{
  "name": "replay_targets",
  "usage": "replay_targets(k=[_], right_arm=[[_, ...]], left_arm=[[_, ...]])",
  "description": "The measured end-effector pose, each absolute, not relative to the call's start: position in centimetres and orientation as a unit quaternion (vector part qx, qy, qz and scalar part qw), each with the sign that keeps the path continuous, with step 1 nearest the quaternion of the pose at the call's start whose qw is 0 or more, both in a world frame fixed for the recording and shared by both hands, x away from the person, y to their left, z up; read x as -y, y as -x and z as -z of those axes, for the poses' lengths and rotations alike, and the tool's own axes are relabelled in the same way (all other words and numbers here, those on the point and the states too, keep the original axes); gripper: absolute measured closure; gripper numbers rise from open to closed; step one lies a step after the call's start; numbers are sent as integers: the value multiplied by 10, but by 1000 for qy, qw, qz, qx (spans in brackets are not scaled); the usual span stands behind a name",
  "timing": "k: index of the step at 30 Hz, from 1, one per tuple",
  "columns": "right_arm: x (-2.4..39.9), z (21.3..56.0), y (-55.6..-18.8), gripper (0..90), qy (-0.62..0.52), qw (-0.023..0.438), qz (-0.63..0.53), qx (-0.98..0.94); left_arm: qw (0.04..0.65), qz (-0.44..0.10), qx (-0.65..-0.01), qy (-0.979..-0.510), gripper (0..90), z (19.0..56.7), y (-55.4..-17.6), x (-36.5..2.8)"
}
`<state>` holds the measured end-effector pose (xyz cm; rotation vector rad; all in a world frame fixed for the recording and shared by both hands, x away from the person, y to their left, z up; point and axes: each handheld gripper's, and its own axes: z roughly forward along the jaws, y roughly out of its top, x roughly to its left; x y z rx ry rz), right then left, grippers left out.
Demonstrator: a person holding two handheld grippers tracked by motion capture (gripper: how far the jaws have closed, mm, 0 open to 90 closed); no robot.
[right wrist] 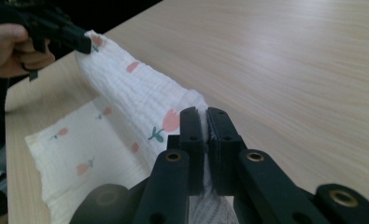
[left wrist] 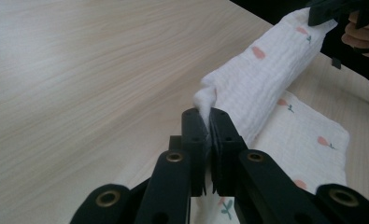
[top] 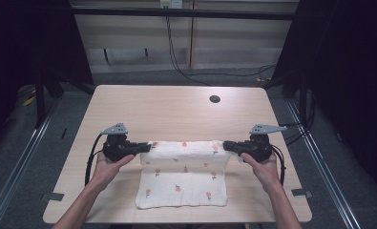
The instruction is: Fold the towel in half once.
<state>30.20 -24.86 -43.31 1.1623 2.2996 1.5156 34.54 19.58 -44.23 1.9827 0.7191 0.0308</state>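
Desk (top: 176, 107): pale wood-grain top, smooth, soft sheen.
Cloth (top: 183, 183): white woven fabric, crinkled waffle texture, matt, small pink flower print; lies at desk's near edge.
Left gripper (left wrist: 209, 122): black matt plastic jaws, brass-coloured rivets.
Right gripper (right wrist: 205, 121): same black matt plastic; grey plate on top.

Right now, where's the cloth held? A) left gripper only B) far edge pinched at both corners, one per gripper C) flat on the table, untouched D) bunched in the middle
B: the left gripper and right gripper each clamp a far corner of the cloth, that edge lifted.
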Motion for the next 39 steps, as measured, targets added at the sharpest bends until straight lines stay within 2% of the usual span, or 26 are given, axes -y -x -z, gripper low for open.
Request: replay_targets(k=[11,16,23,28,39], right_arm=[[243,429,-286,858,-370,89,-492,-783],[242,439,-277,858,-369,77,-486,-788],[240,424,-265,858,-350,91,-478,-800],[236,442,-254,858,-342,71,-455,-819],[235,455,-235,857,-338,53,-448,-826]], left_arm=[[496,-10,-288,-819,862,438,-331,-202],[489,3,-285,-824,862,444,-323,-202],[488,0,-273,-829,862,437,-311,-206],[471,6,-274,-839,862,450,-306,-205],[461,10,-254,-850,859,460,-287,-202]])
